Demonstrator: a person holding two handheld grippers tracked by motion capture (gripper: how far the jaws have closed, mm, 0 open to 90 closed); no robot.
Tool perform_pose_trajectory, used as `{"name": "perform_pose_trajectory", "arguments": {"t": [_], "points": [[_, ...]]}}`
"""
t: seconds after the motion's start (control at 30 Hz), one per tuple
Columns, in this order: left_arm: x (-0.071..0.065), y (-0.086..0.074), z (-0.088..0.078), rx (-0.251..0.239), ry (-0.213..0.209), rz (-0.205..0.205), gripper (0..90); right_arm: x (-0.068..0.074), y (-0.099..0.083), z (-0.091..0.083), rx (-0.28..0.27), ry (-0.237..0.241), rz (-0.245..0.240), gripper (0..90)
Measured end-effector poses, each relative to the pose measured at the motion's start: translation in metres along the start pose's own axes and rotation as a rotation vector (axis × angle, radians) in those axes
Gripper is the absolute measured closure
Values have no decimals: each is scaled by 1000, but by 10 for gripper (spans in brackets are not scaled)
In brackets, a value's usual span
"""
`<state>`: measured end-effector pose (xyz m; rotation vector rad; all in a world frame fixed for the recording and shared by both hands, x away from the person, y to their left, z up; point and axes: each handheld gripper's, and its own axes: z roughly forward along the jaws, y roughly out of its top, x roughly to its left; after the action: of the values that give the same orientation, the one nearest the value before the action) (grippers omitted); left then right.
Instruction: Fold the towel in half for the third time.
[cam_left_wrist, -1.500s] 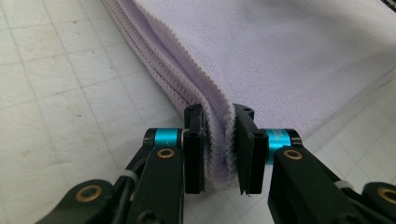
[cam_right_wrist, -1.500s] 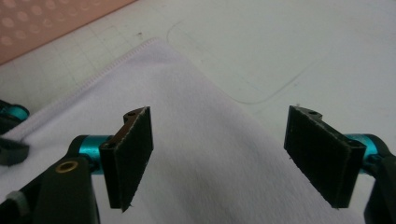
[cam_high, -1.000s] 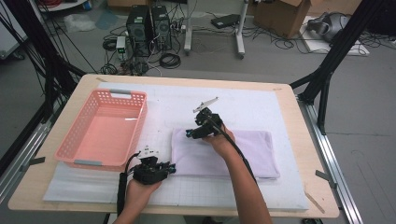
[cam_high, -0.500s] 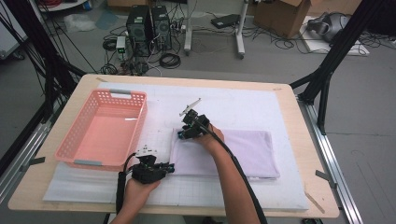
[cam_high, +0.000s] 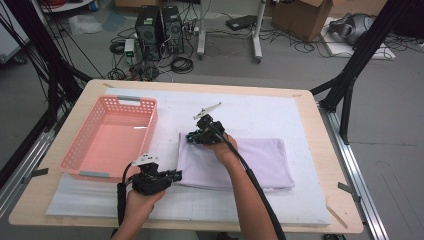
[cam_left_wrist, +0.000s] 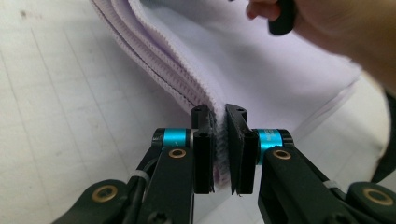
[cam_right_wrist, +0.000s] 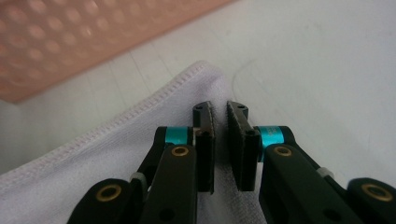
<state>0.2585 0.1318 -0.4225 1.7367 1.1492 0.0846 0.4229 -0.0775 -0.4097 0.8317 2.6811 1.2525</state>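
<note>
Left gripper (cam_high: 172, 176): high view, at the folded lilac towel's (cam_high: 260, 162) near left corner.
Right gripper (cam_high: 191, 137): same view, at the towel's far left corner, just beside the pink basket (cam_high: 80, 156).
Towel: flat on the white mat (cam_high: 300, 200).
Left gripper view: left gripper (cam_left_wrist: 220, 140) has just been closing, clamped on the stacked towel (cam_left_wrist: 224, 60) edges; the other hand (cam_left_wrist: 327, 23) beyond.
Right gripper view: right gripper (cam_right_wrist: 220, 140) has just been closing, pinching the towel (cam_right_wrist: 93, 168) corner; basket (cam_right_wrist: 70, 42) blurred behind.
</note>
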Motion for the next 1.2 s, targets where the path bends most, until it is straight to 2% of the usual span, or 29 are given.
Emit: {"name": "perform_pose_trajectory", "arguments": {"t": [0.07, 0.13, 0.27, 0.53, 0.67, 1.0, 1.2], "points": [[-1, 2, -2, -18, -28, 0, 816, 0, 2, -7, -43, 18, 10, 818], [-5, 4, -1, -41, -71, 19, 815, 1, 3, -12, -64, 29, 11, 818], [-16, 8, 4, -54, -113, 33, 814, 0, 2, -28, -111, 48, 10, 818], [-38, 21, 27, -32, -156, 90, 812, -6, -6, -59, -142, 29, -4, 817], [-50, 27, 41, 1, -162, 122, 809, -12, -12, -73, -153, 9, 3, 816], [-70, 37, 73, 45, -168, 142, 804, -28, -34, -100, -165, -59, 28, 814], [-82, 42, 90, 63, -175, 155, 802, -38, -48, -110, -165, -95, 45, 812]]}}
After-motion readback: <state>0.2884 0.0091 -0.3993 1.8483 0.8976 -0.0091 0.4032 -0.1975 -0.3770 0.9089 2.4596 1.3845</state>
